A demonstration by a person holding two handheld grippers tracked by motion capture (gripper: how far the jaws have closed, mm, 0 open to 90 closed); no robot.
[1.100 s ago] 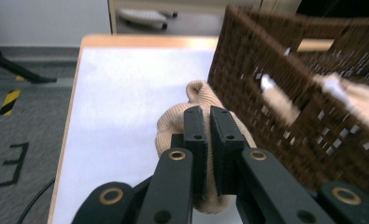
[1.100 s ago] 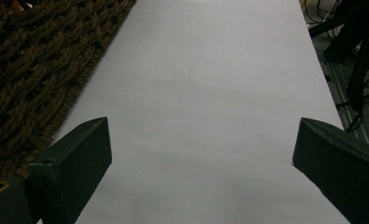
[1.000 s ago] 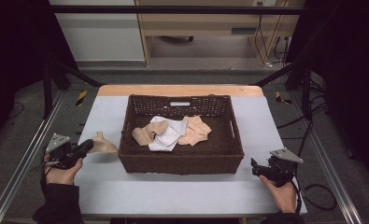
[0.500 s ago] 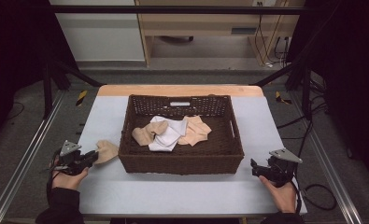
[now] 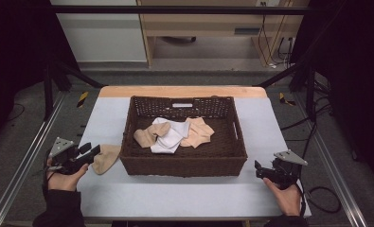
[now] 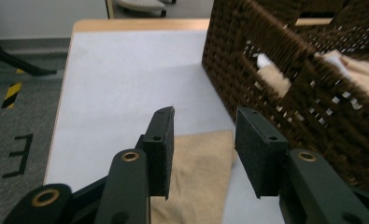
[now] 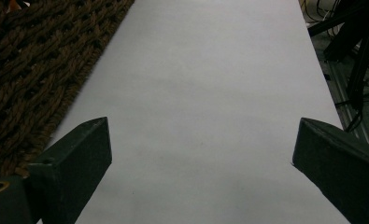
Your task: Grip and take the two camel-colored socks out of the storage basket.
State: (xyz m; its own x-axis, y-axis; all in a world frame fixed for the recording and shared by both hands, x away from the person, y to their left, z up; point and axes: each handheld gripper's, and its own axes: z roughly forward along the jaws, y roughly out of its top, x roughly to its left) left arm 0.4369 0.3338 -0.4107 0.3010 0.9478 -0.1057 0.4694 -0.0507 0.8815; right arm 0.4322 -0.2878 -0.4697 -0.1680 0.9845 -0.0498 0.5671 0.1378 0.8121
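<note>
while the left gripper [image 5: 91, 152] sits near the desk's [image 5: 184, 198] left edge, its jaws stand partly apart w/ nothing pinched; they've just been opening. in the left gripper view the beige sock [image 6: 202, 179] lies flat on the desk below and between the two black pads [image 6: 259, 151], which aren't pressing on it. from the high view the sock [image 5: 105, 158] rests just beside the left wall of the brown wicker basket [image 5: 184, 166], at that wall's front end, apart from the near edge of the desk. left hand [image 5: 64, 177] wraps the gripper body from below.

inside the basket: a pile of cloth pieces, a white one [image 5: 170, 137] in the middle w/ beige ones [image 5: 199, 132] either side, toward the back half.

right gripper [image 5: 259, 169] is by the desk's front right corner, just off the basket's front right corner, jaws spread wide & empty. right gripper view has bare desk surface [image 7: 205, 107] between the jaws and basket weave [image 7: 37, 56] at upper left. right hand [image 5: 284, 196] holds it from the near edge.
</note>
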